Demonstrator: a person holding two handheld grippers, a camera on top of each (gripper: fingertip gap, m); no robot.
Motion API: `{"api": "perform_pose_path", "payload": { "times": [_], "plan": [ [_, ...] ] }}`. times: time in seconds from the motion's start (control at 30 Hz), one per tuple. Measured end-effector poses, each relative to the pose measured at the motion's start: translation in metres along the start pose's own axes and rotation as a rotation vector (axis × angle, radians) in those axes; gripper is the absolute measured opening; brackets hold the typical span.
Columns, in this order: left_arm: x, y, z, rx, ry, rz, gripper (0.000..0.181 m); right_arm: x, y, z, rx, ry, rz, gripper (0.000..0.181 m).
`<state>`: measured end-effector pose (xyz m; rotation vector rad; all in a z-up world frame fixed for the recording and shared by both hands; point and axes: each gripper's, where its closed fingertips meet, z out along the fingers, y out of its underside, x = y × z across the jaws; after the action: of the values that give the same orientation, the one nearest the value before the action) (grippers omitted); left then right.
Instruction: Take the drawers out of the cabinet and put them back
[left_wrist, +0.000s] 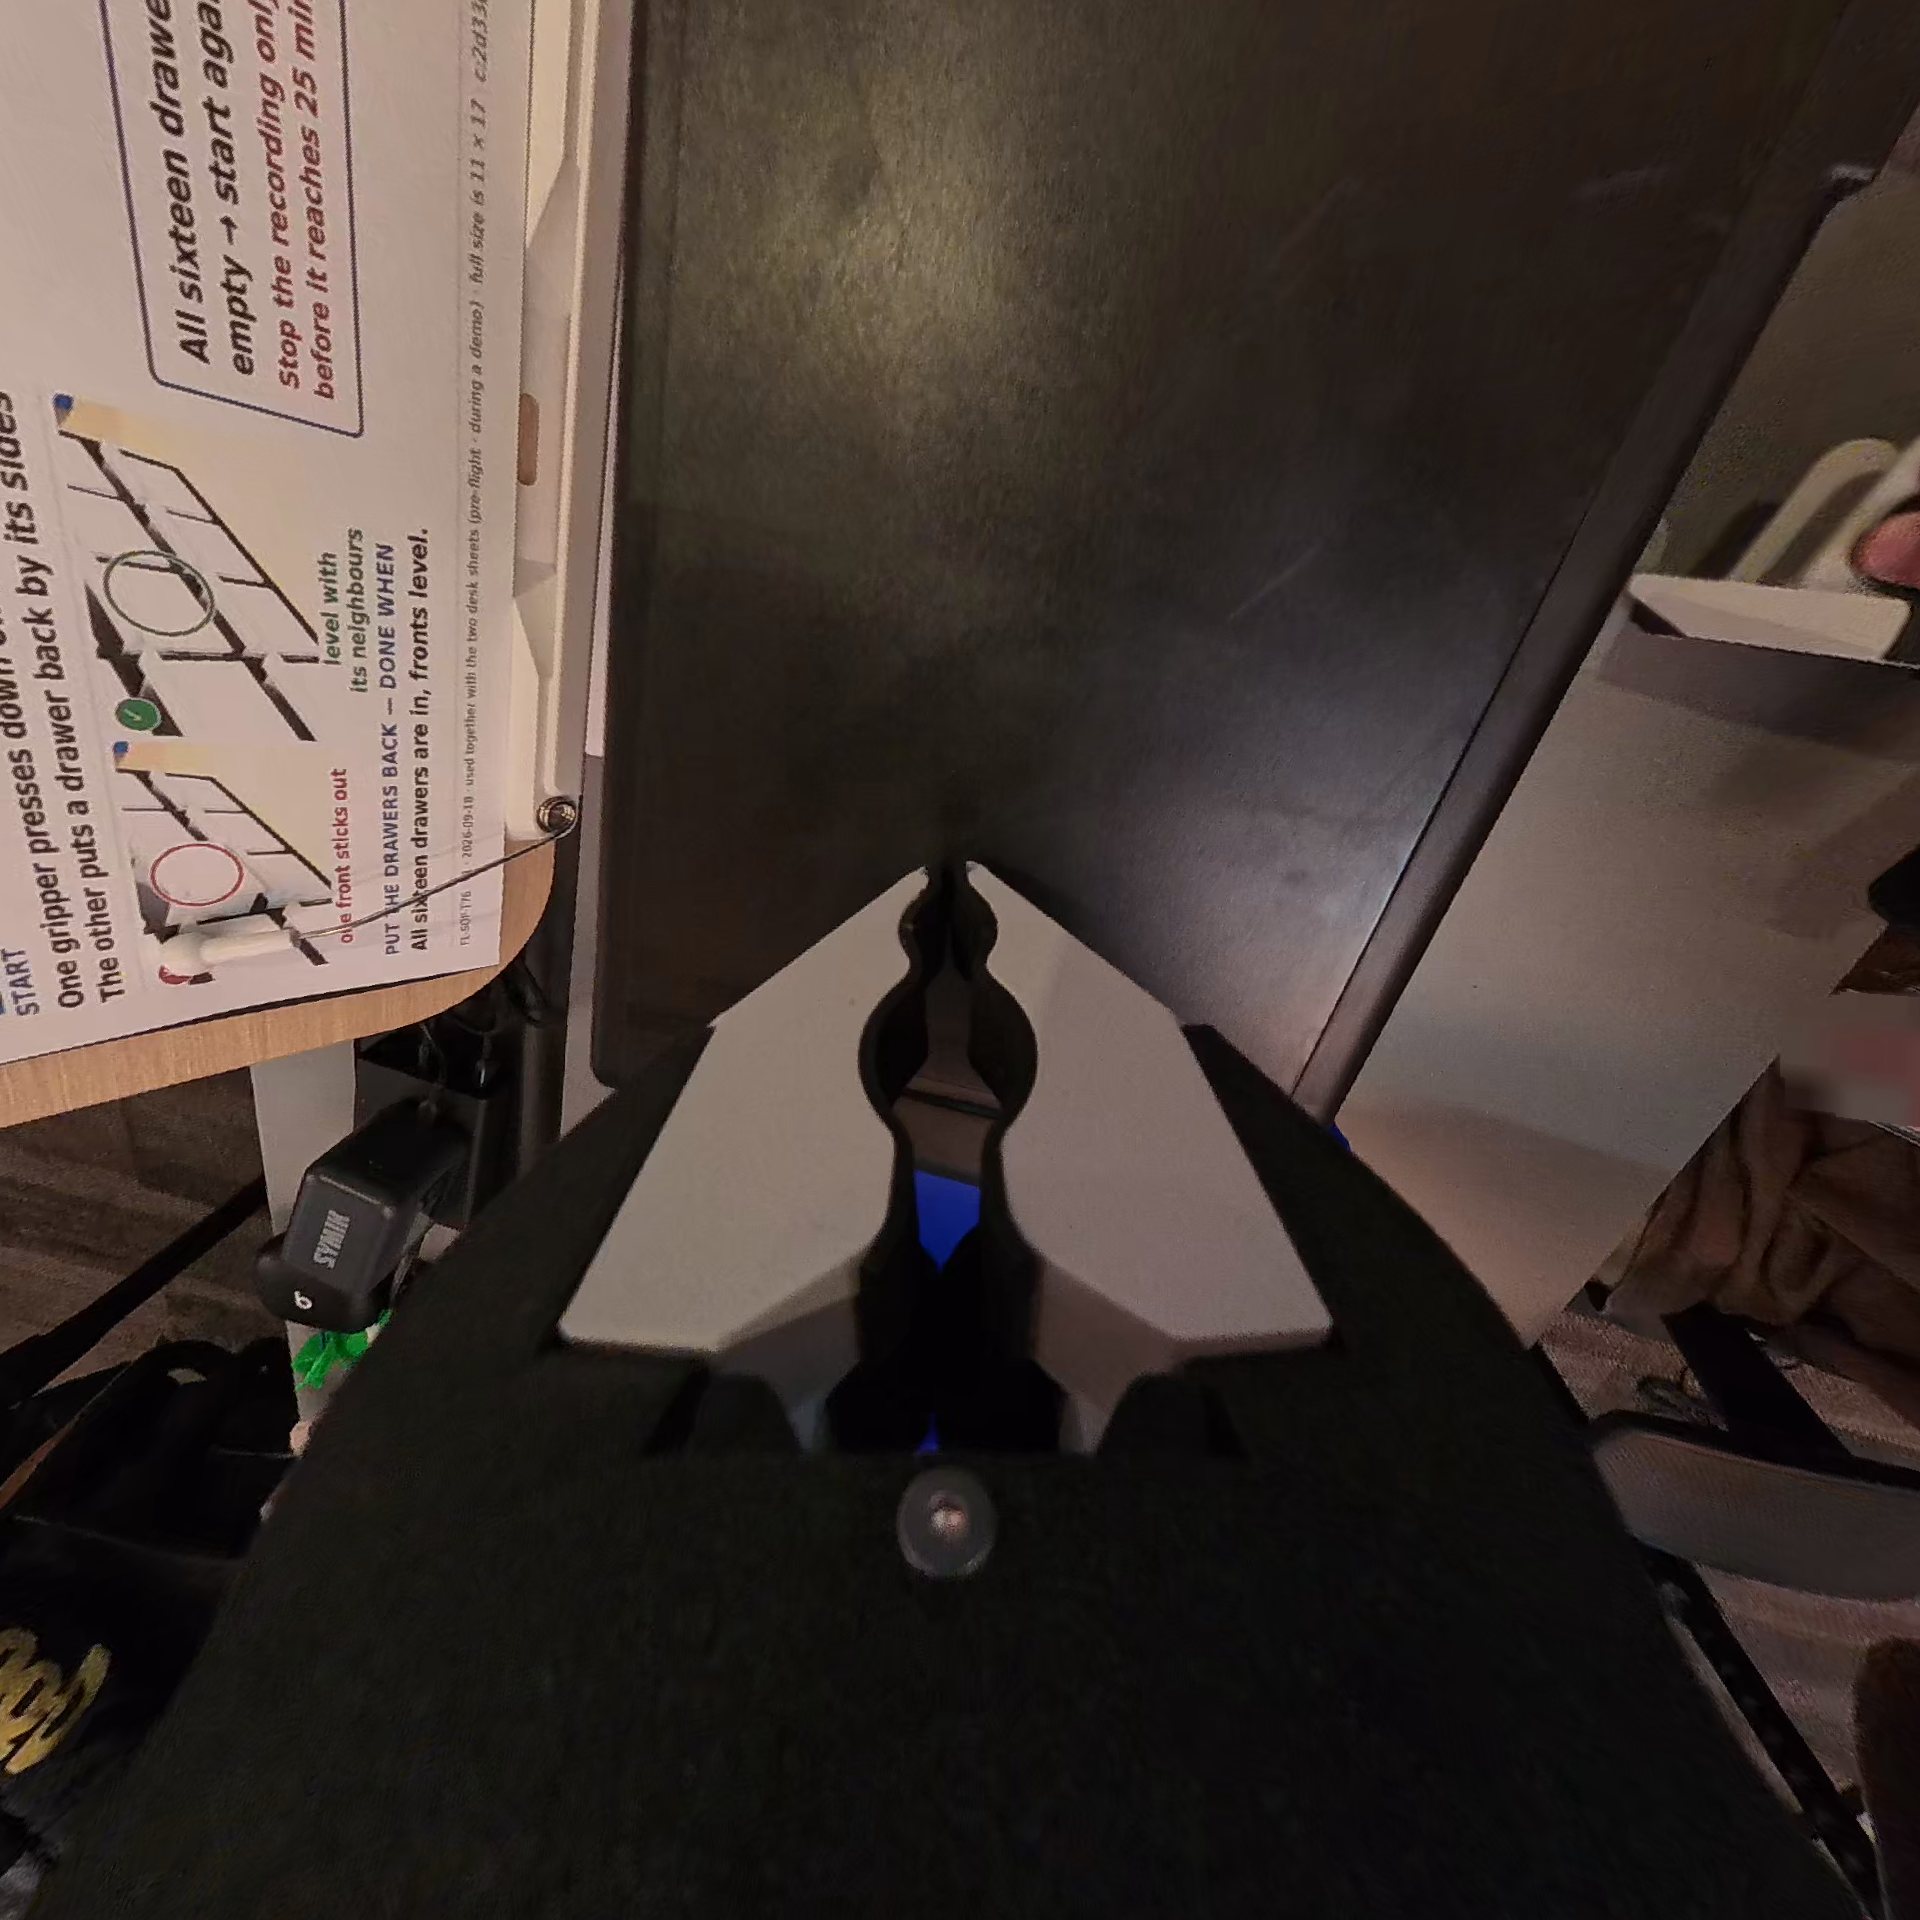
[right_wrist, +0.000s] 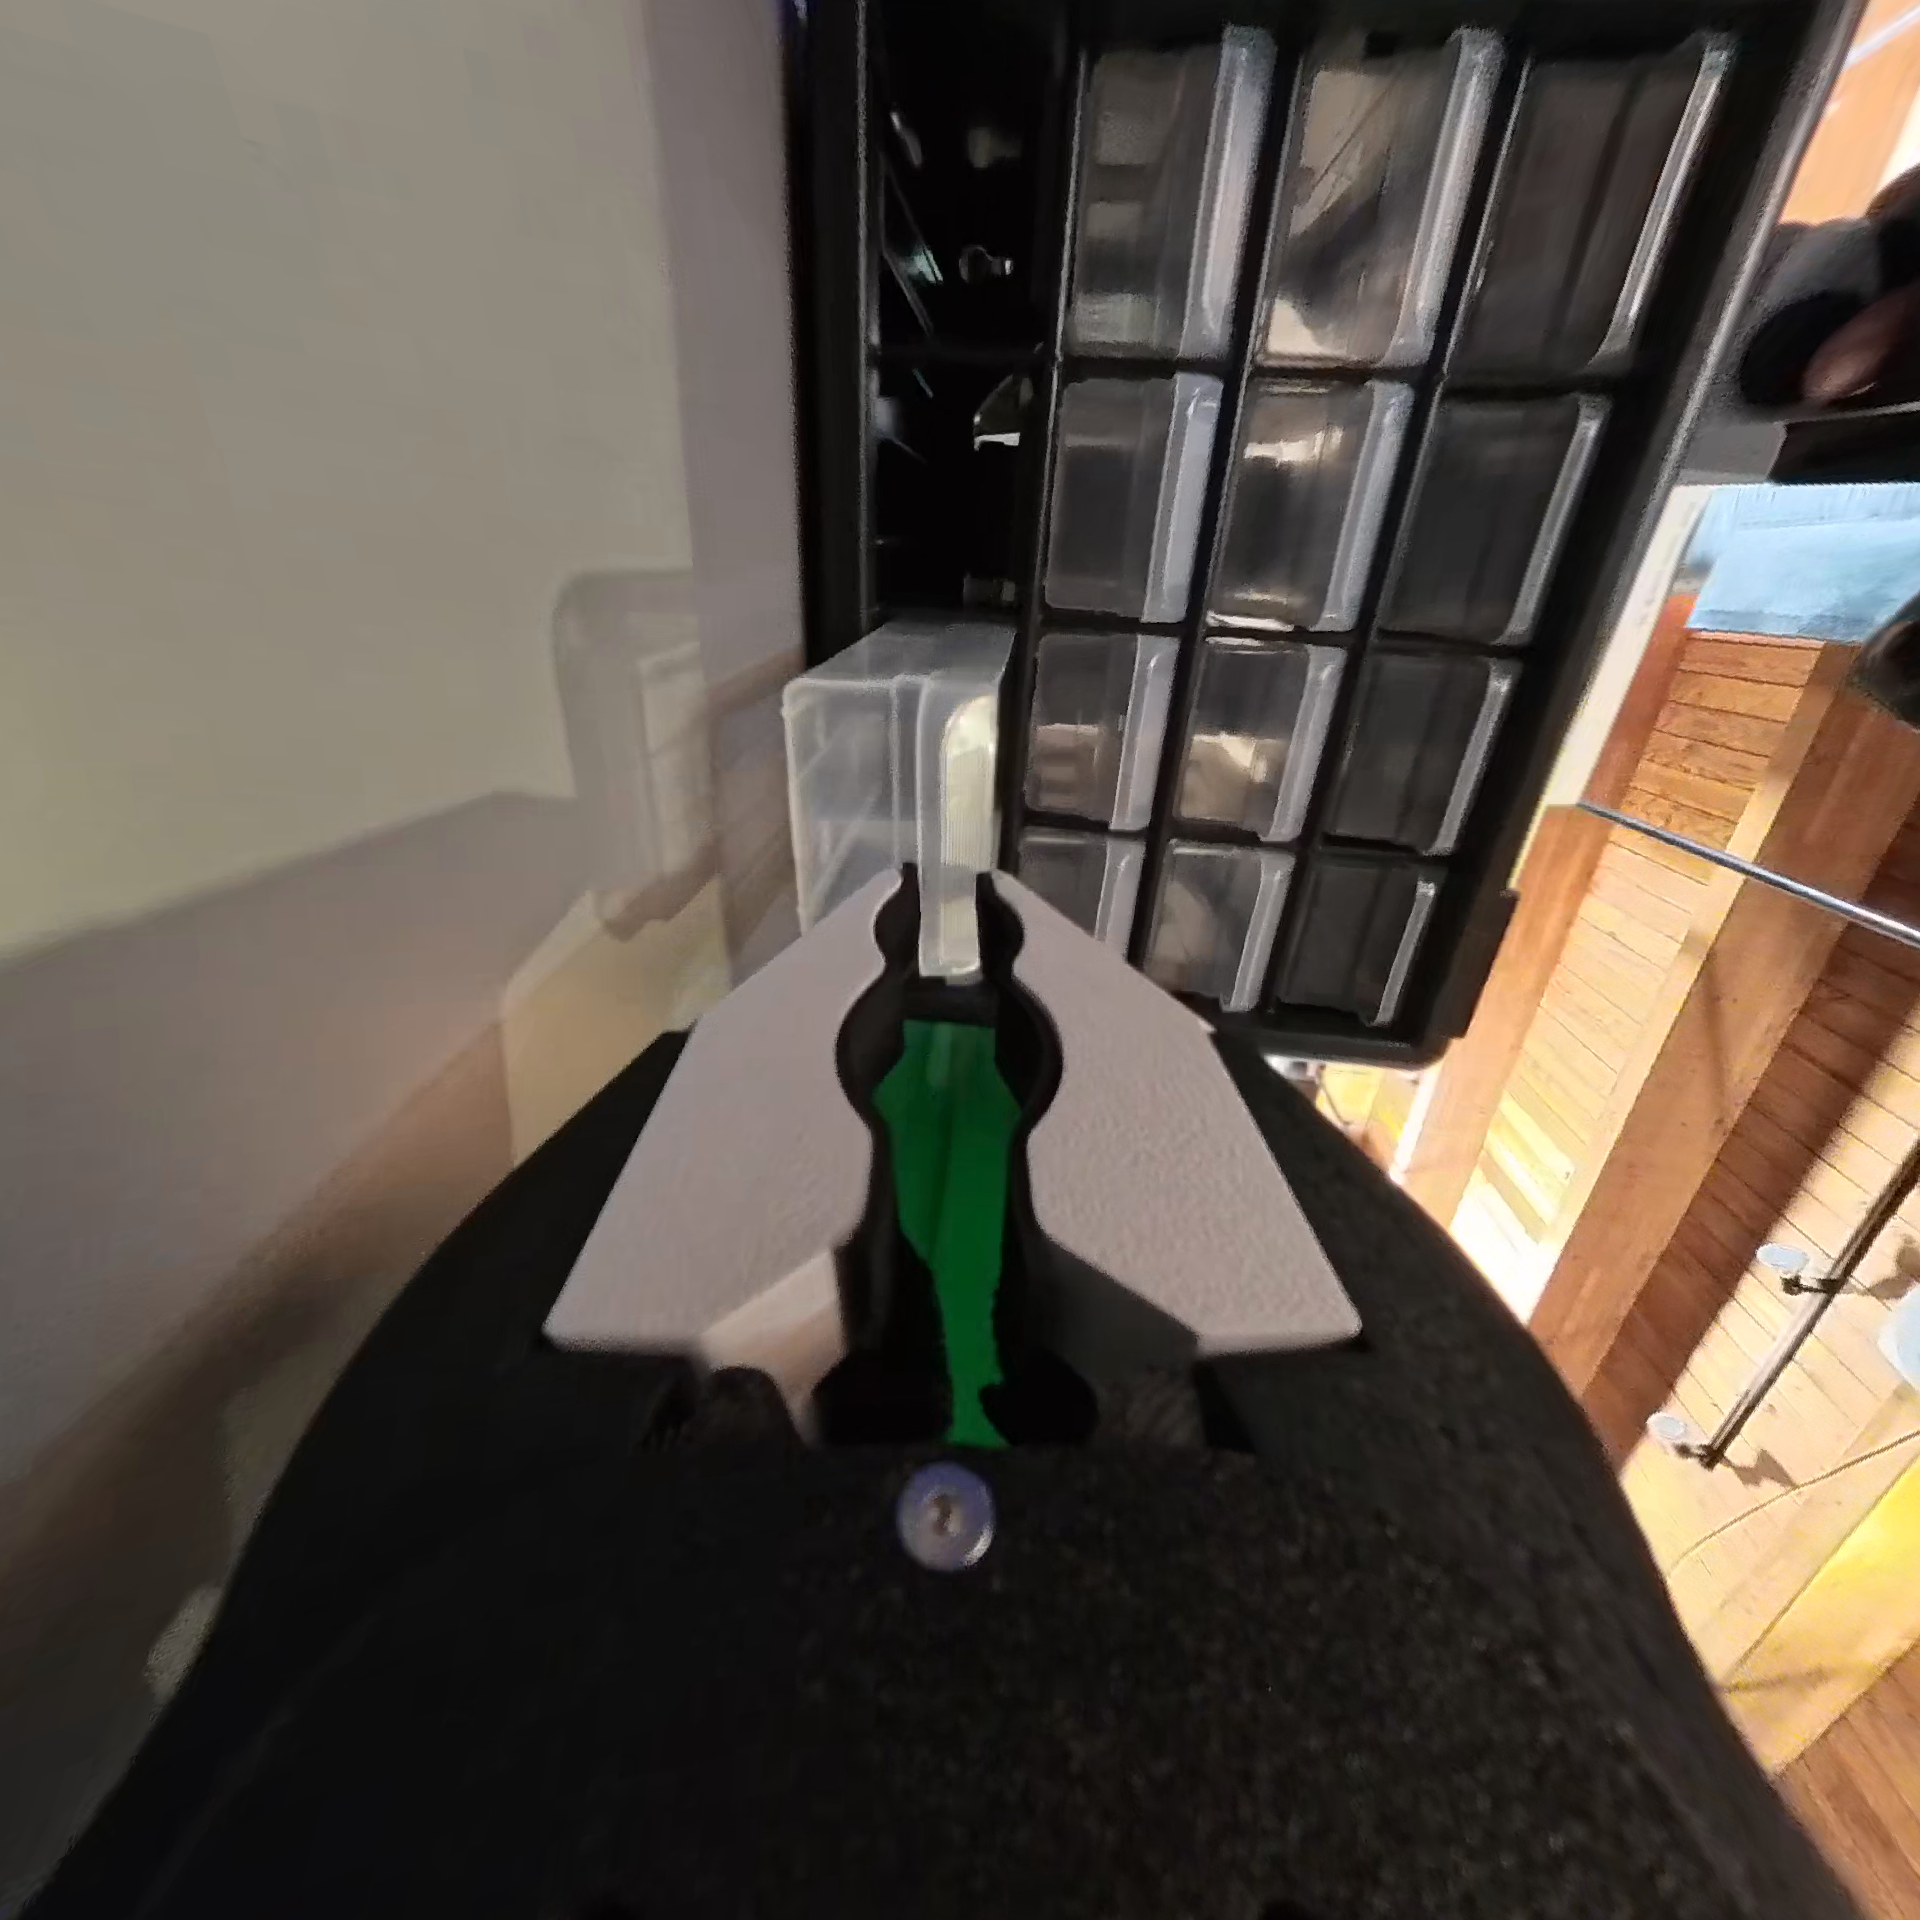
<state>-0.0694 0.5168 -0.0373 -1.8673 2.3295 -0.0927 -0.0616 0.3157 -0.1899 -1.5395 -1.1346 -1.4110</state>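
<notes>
left claw (left_wrist: 948, 883) closed, pressing cabinet (left_wrist: 1039, 468) top | right claw (right_wrist: 948, 914) clamped on drawer (right_wrist: 883, 748) tab, 12 o'clock, half out

The left wrist view pressed close against the cabinet's (left_wrist: 1091, 468) dark flat panel; the right wrist view faced its drawer front (right_wrist: 1299, 520), rolled sideways, near.

Left gripper (left_wrist: 948, 883): two pale grey wedge-shaped plastic fingers (left_wrist: 790, 1153) with black scalloped inner edges, seated in a matte black, rough-textured body. A strip of blue shows in the slot between the fingers. One round silver screw (left_wrist: 945, 1519) sits centred on the body.

Right gripper (right_wrist: 948, 914): same build, pale grey wedge fingers (right_wrist: 769, 1143), black textured housing. Slot marking is green. One round bluish-silver screw (right_wrist: 943, 1527) sits centred below the slot.
</notes>
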Motion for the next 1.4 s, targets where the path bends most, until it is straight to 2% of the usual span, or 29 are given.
{"api": "perform_pose_path", "payload": {
  "times": [0.03, 0.2, 0.3, 0.37, 0.43, 0.63, 0.83, 0.97, 1.07, 1.17, 1.2, 1.33, 1.4],
  "plan": [
    [0.000, 0.000, 0.000, 0.007, 0.006, -0.003, 0.000, -0.002, 0.000, -0.007, -0.004, -0.014, 0.005, 0.010],
    [0.000, 0.000, 0.000, 0.036, 0.027, -0.014, 0.000, -0.001, 0.001, -0.030, -0.041, -0.022, 0.022, 0.009],
    [0.000, 0.000, 0.000, 0.034, 0.025, -0.013, 0.000, 0.003, 0.005, -0.030, -0.053, -0.019, 0.048, 0.008],
    [0.000, 0.000, 0.000, 0.025, 0.017, -0.009, 0.000, 0.015, 0.012, -0.024, -0.071, 0.017, 0.017, 0.007],
    [0.000, 0.000, 0.000, 0.014, 0.011, -0.006, 0.000, 0.027, 0.016, -0.020, -0.089, 0.009, 0.067, 0.005],
    [0.000, 0.000, 0.000, 0.011, 0.019, -0.007, 0.000, 0.047, 0.017, -0.028, -0.097, 0.001, 0.088, 0.004],
    [0.000, 0.000, 0.000, 0.038, 0.027, -0.015, 0.000, 0.028, 0.026, -0.052, -0.076, -0.042, 0.050, 0.004],
    [0.000, 0.000, 0.000, 0.047, 0.006, -0.009, 0.000, 0.000, 0.024, -0.076, 0.011, -0.128, 0.035, 0.007],
    [0.000, 0.000, 0.000, 0.061, -0.013, -0.003, 0.000, -0.037, 0.031, -0.095, -0.001, -0.324, 0.132, 0.009],
    [0.000, 0.000, -0.001, 0.094, -0.038, 0.013, 0.000, -0.048, 0.037, -0.104, -0.023, -0.385, 0.245, 0.020],
    [-0.001, -0.001, -0.001, 0.106, -0.051, 0.027, 0.000, -0.049, 0.037, -0.106, -0.054, -0.413, 0.306, 0.021],
    [-0.001, -0.001, -0.001, 0.182, -0.101, 0.022, 0.000, -0.043, 0.025, -0.116, -0.096, -0.524, 0.656, 0.052],
    [0.002, -0.001, -0.002, 0.232, -0.109, 0.019, 0.002, -0.032, 0.018, -0.118, -0.082, -0.555, 0.841, 0.060]
  ]
}}
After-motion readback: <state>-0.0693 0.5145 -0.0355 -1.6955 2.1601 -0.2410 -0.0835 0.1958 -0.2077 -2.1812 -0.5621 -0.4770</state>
